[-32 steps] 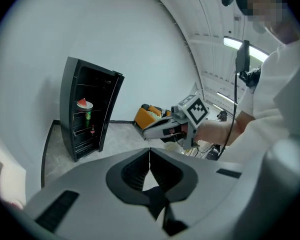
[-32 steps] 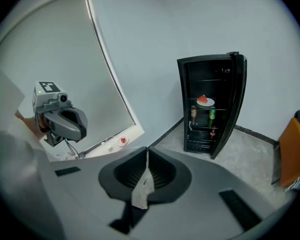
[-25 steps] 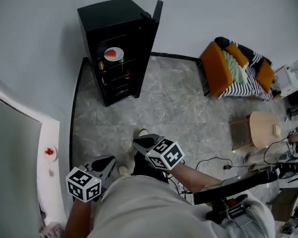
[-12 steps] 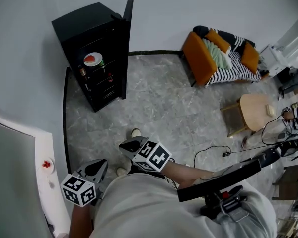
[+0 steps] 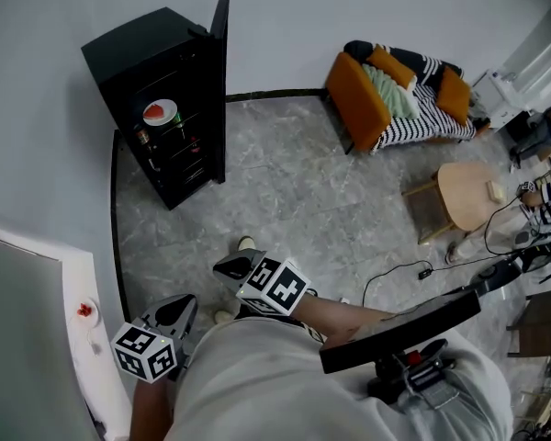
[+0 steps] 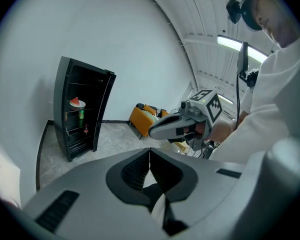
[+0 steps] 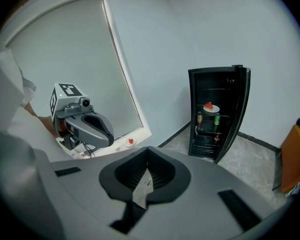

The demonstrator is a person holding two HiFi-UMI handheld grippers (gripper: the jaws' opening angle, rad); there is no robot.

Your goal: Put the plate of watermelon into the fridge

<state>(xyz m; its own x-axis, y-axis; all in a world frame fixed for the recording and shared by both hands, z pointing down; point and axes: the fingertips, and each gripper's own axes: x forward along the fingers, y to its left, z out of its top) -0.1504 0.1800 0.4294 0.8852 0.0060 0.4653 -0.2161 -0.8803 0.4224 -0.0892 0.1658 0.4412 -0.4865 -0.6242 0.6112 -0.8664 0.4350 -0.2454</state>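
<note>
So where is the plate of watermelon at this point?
In the head view's upper left, the plate of watermelon sits on an upper shelf inside the open black fridge, just above a green can.

A black fridge (image 5: pixel 138 42) stands against the wall with its door (image 5: pixel 219 90) swung open. The plate of watermelon (image 5: pixel 160 112) sits on an upper shelf inside. Well apart from it, above the grey marble floor (image 5: pixel 285 191), the left gripper (image 5: pixel 182 306) and the right gripper (image 5: pixel 228 265) hang close to the person's body. An orange armchair (image 5: pixel 354 99) stands by the wall.
</note>
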